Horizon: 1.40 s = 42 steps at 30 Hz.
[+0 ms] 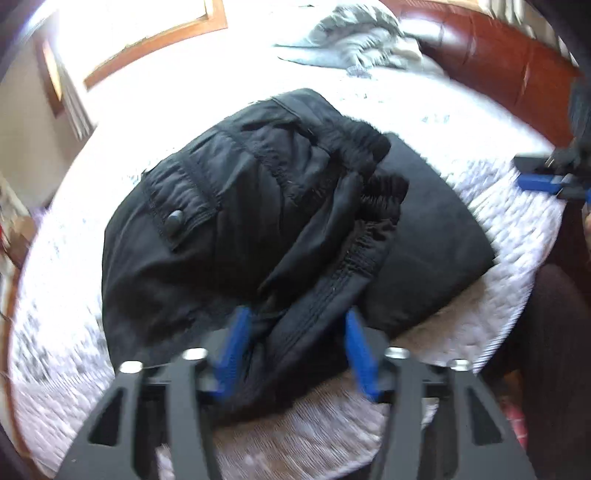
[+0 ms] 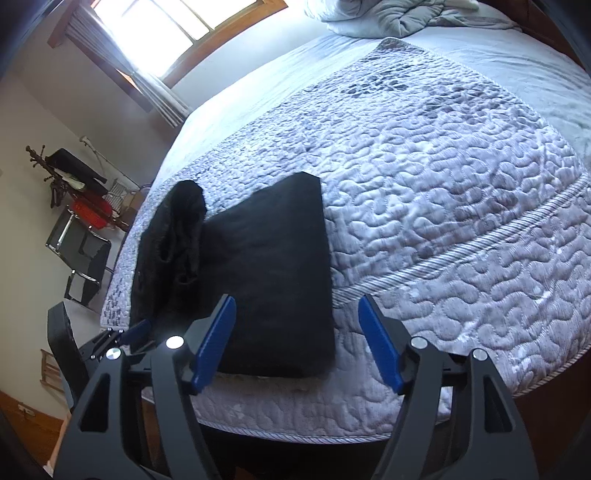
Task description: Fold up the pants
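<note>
Black pants [image 1: 258, 229] lie bunched on the bed [image 2: 443, 184]; soft, floppy, so we'd grab the elastic waistband [image 1: 354, 254]. Left claw [image 1: 295, 350] and right claw [image 2: 297, 343] both gape wide, holding nothing.

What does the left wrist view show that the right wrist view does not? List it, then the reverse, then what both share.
Left wrist only: the pocket flap with its button, the gathered elastic cuffs, and the reddish-brown headboard.

Right wrist only: the window, the curtain, the chair and the coat rack by the wall.

Both: the black pants on the quilted bedspread, the crumpled grey bedding, and both grippers, left and right, jaws apart.
</note>
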{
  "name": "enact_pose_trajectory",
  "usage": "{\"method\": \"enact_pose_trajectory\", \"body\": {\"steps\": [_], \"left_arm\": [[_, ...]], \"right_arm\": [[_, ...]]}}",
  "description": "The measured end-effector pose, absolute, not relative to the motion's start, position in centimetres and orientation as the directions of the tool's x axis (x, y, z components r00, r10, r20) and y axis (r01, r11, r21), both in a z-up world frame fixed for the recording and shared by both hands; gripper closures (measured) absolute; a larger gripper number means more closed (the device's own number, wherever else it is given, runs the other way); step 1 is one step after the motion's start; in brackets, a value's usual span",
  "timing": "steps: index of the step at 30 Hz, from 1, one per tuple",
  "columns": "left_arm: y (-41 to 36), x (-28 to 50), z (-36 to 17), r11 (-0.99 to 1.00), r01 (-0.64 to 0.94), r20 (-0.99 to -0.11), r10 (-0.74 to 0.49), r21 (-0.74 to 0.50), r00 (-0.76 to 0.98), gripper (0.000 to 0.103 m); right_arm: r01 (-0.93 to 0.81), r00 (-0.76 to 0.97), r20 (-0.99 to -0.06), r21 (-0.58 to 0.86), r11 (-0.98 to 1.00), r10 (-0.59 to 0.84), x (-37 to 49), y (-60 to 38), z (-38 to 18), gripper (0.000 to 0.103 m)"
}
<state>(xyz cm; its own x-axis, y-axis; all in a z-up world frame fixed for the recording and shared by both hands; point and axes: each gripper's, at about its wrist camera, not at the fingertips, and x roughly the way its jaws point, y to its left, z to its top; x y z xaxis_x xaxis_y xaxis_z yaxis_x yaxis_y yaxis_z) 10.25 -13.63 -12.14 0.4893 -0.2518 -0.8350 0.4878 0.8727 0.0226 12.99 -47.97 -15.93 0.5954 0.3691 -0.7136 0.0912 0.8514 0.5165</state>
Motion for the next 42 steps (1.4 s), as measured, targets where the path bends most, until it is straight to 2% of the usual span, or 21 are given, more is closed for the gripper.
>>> {"method": "enact_pose_trajectory", "body": {"steps": [2, 5, 6, 9, 15, 21, 31, 42], "left_arm": [[-11.3, 9.6, -10.5, 0.895, 0.437, -0.798, -0.327, -0.089, 0.507, 0.027], [-6.5, 9.3, -10.0, 0.922, 0.325, -0.77, -0.361, -0.21, 0.526, 0.013], [-5.1, 9.5, -10.2, 0.929, 0.28, -0.763, -0.362, -0.243, 0.536, 0.011], [-0.5, 10.2, -10.9, 0.944, 0.081, -0.772, -0.31, -0.32, 0.555, 0.009], [4.7, 12.3, -14.3, 0.888, -0.128, -0.795, -0.32, -0.441, 0.516, 0.009], [6.4, 13.1, -17.0, 0.869, -0.176, -0.81, -0.334, -0.463, 0.481, 0.009], [6.0, 13.0, -17.4, 0.878, -0.175, -0.831, -0.332, -0.445, 0.445, 0.009], [6.5, 12.6, -17.8, 0.881, -0.169, -0.836, -0.337, -0.443, 0.432, 0.009]], "right_arm": [[0.068, 0.594, -0.695, 0.545, 0.836, 0.405, 13.5, -47.4, -15.5, 0.026], [0.036, 0.582, -0.664, 0.598, 0.801, 0.47, 14.7, -46.2, -15.0, 0.022], [0.026, 0.576, -0.652, 0.617, 0.787, 0.493, 15.1, -45.7, -14.9, 0.021], [0.005, 0.537, -0.621, 0.68, 0.733, 0.572, 16.7, -44.1, -15.1, 0.018], [-0.005, 0.459, -0.61, 0.726, 0.688, 0.646, 19.6, -41.0, -16.2, 0.017], [0.049, 0.409, -0.562, 0.8, 0.598, 0.719, 21.5, -39.6, -18.1, 0.016], [0.124, 0.379, -0.542, 0.833, 0.54, 0.75, 24.1, -39.0, -20.7, 0.015], [0.093, 0.36, -0.548, 0.826, 0.556, 0.755, 27.3, -36.7, -20.7, 0.014]]}}
